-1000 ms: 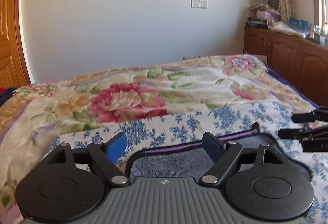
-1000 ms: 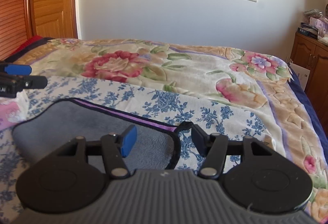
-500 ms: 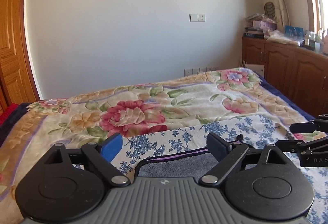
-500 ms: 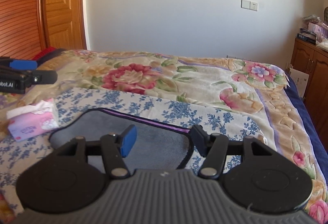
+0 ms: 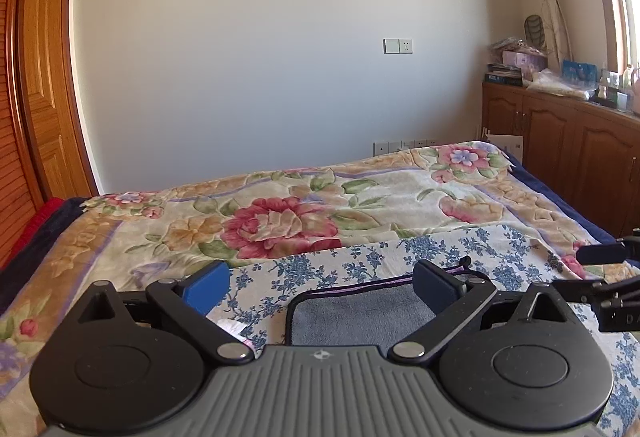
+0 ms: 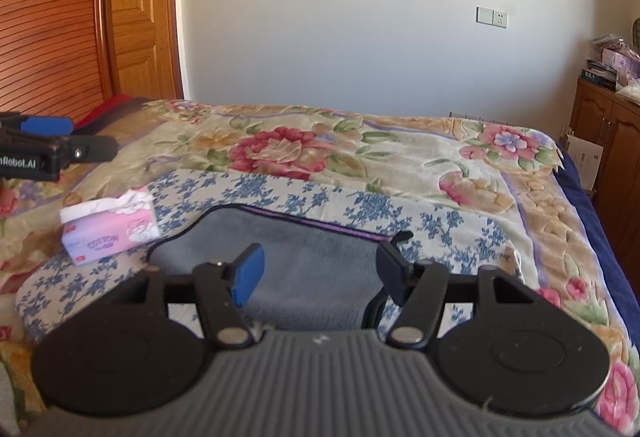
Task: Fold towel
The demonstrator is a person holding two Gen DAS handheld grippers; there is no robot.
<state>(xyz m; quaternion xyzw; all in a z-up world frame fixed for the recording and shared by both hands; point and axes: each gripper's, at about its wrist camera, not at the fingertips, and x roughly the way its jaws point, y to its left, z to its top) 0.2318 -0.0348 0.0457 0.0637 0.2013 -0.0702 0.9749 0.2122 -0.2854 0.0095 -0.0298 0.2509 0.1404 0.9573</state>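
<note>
A grey towel [image 6: 312, 257] with a dark and purple border lies flat on a blue-flowered cloth [image 6: 320, 197] on the bed. It also shows in the left wrist view [image 5: 360, 317]. My left gripper [image 5: 320, 285] is open and empty, raised above the towel's near left part. My right gripper [image 6: 320, 269] is open and empty, raised above the towel's near right part. The right gripper's fingers [image 5: 600, 253] show at the right edge of the left wrist view, and the left gripper's fingers [image 6: 48, 125] at the left edge of the right wrist view.
A pink tissue pack [image 6: 110, 229] lies on the cloth left of the towel. The floral blanket [image 5: 320, 197] covers the bed. A wooden door [image 6: 136, 17] is at the left, wooden cabinets [image 5: 560, 149] with clutter at the right.
Both grippers have risen and pulled back from the towel, staying open. More of the wall and the room now shows, and the tissue pack has come into the right wrist view.
</note>
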